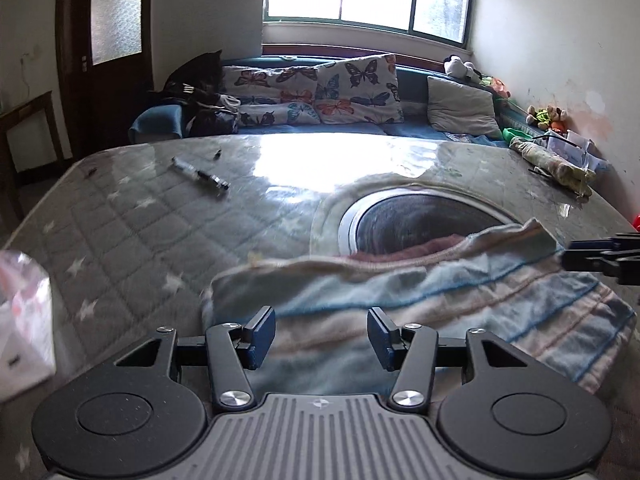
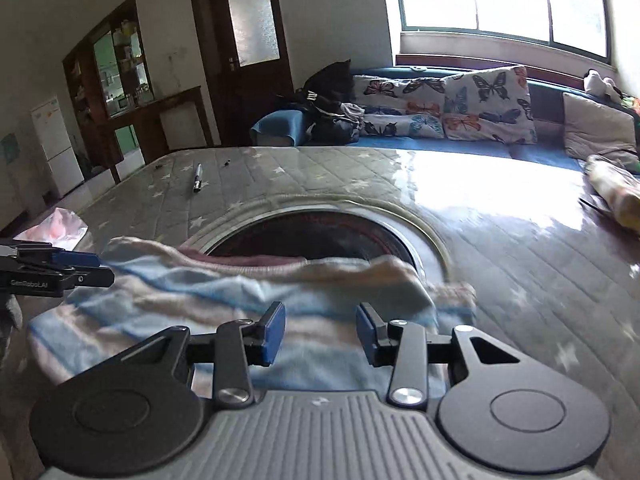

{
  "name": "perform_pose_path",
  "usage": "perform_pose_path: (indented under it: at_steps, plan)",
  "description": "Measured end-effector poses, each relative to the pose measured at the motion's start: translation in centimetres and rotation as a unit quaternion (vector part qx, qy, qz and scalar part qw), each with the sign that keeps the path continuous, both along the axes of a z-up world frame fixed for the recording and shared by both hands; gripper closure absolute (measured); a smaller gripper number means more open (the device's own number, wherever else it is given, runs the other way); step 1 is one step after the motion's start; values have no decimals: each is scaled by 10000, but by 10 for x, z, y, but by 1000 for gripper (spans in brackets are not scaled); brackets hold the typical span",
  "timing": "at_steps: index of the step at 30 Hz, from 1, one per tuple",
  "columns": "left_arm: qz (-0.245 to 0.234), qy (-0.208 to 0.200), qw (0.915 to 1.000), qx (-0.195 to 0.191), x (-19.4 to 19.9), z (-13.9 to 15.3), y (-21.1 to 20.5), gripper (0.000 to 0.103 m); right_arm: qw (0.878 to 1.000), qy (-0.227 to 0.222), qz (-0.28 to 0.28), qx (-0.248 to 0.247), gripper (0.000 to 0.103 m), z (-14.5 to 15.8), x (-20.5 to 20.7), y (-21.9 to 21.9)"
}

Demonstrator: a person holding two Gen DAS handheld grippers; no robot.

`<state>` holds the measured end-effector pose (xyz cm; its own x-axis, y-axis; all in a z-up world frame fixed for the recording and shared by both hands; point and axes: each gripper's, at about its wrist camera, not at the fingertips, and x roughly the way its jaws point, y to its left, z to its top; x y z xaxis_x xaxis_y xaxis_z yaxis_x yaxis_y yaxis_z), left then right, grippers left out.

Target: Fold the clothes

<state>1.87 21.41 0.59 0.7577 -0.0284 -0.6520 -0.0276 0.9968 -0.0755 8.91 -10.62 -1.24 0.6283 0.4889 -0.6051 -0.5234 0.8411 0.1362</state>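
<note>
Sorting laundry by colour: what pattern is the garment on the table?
Pale blue and pinkish-beige stripes on the soft striped garment, clearest in the left wrist view.

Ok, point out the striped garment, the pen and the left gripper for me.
striped garment [image 1: 440, 300]: left wrist view, on its blue-striped middle.
pen [image 2: 197, 177]: right wrist view, mid-barrel, lying on the table.
left gripper [image 1: 322, 338]: left wrist view, midway between its fingertips, open.

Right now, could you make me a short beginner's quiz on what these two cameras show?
1. True or false: the left tool is clamped on the striped garment.
2. What lies on the table far from the garment: A) pen, B) spoon, C) phone?
3. What pattern do the sofa pillows carry?

Key: 1 false, both tools stand open, right tool too. 2 A. 3 butterflies.
</note>
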Motion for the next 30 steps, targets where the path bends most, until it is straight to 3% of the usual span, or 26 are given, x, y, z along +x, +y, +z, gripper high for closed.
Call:
perform_pose_path:
  at_steps: [10, 13, 17, 20, 24, 26, 30]
  plan:
    - [149, 218, 9995, -160, 48, -15, 18, 50, 9982, 434, -394, -85, 65, -28, 65, 6]
    - [220, 193, 9994, -185, 50, -17, 21, 49, 9969, 557, -551, 79, 77, -39, 73, -3]
    - [311, 201, 9989, -293, 50, -13, 25, 49, 9957, 613, -674, 146, 76, -36, 72, -7]
    - [398, 153, 9986, -313, 44, -9, 29, 48, 9977, 395, -546, -25, 68, -28, 62, 3]
    - [502, 147, 9982, -297, 34, -6, 34, 43, 9995, 234, -151, -127, 66, -19, 41, 24]
    - [509, 163, 9983, -226, 29, -7, 34, 36, 9996, 226, 81, -156, 61, -18, 30, 37]
    - [574, 203, 9980, -153, 20, -9, 34, 33, 9984, 143, 427, -354, 61, -21, 13, 63]
